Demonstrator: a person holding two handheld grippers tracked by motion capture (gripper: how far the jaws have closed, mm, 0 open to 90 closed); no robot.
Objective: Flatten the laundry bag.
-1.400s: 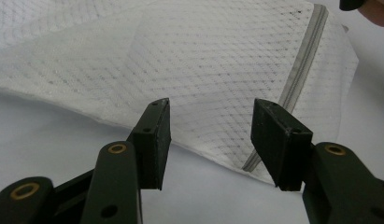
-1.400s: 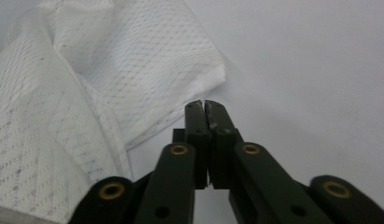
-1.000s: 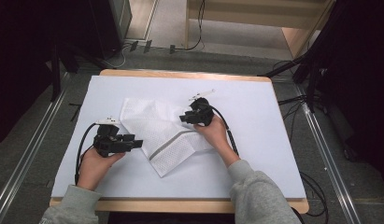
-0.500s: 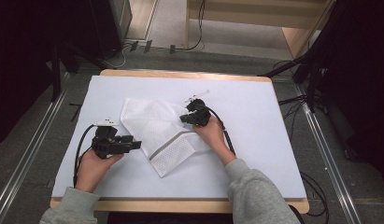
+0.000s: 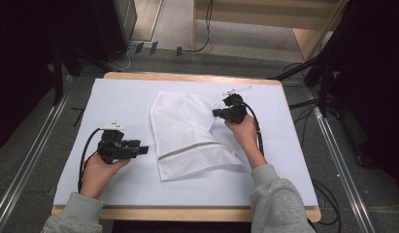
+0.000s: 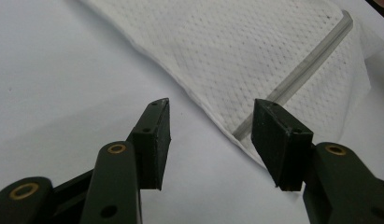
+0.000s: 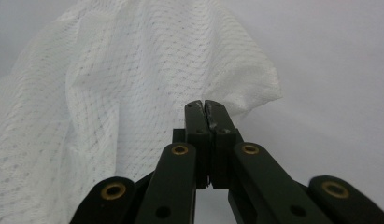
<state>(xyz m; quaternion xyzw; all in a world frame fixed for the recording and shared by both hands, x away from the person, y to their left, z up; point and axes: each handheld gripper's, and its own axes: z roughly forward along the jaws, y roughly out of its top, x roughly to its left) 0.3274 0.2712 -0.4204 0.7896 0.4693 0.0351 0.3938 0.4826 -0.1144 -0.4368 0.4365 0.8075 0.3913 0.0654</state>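
- Since the earlier frame, the right gripper (image 5: 217,112) has closed its jaws on an edge of the mesh bag (image 5: 187,133) and pulled it toward 2 o'clock; the bag now lies more unfolded.
- One bag, two grippers.
- The left gripper (image 5: 143,149) rests at 8 o'clock, jaws apart and empty, pointing at the bag.

Nothing here can be read: no lettering, label, brand mark or number shows on the white mesh bag (image 5: 187,131), on the white table cover (image 5: 124,97), or on either black gripper from where I stand.
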